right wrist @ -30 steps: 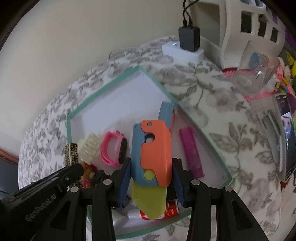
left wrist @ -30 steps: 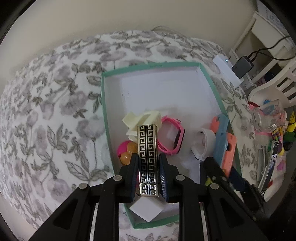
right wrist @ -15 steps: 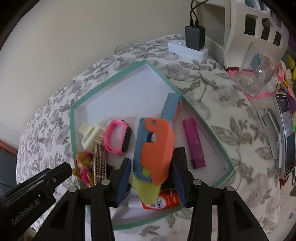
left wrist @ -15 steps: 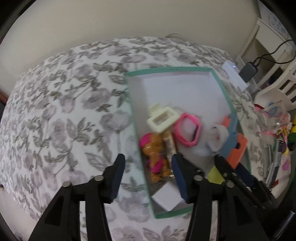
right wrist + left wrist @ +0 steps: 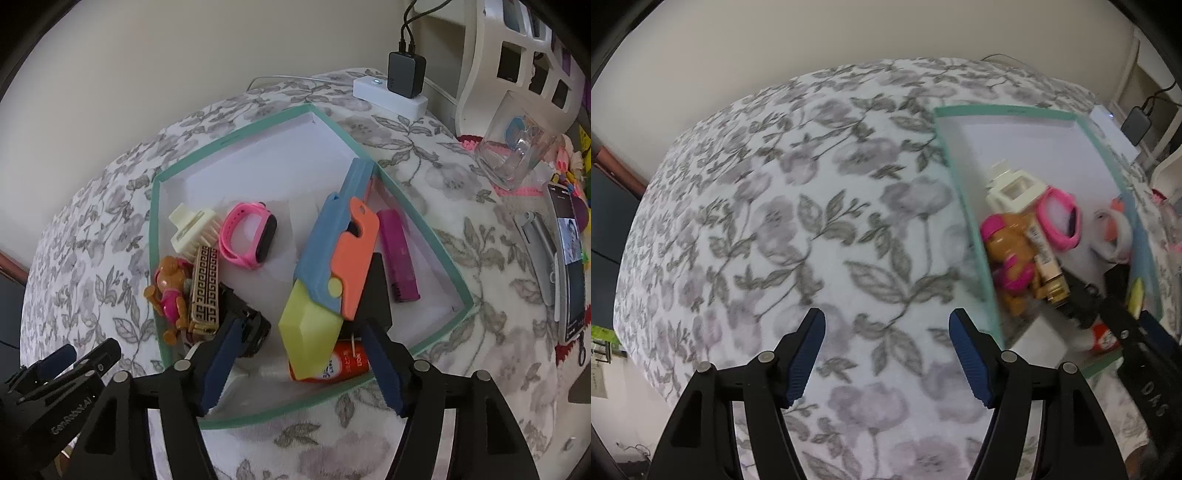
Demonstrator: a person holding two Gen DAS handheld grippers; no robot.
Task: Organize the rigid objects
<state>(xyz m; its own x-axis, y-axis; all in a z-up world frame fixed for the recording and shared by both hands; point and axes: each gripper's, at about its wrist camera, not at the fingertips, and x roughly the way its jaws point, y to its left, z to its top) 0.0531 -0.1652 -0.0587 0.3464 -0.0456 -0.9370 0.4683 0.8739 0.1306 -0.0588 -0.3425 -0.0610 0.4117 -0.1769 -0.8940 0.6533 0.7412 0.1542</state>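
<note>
"LION" on the orange-capped tube (image 5: 343, 363), "GenRobot.AI" on the left gripper (image 5: 64, 373)

Soft even indoor light; left view motion-blurred, fisheye edges bent and dark.

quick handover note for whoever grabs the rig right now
Left gripper: jaws opening, nothing between them, over the floral cloth beside the teal-rimmed box.
Right gripper: jaws opening over the box, fingers clear of the toy knife.
In the box: toy knife, gold patterned case, pink watch, cream brush, doll, purple lighter, glue bottle.
Left: none visible on the cloth; glass and phone lie outside.
</note>
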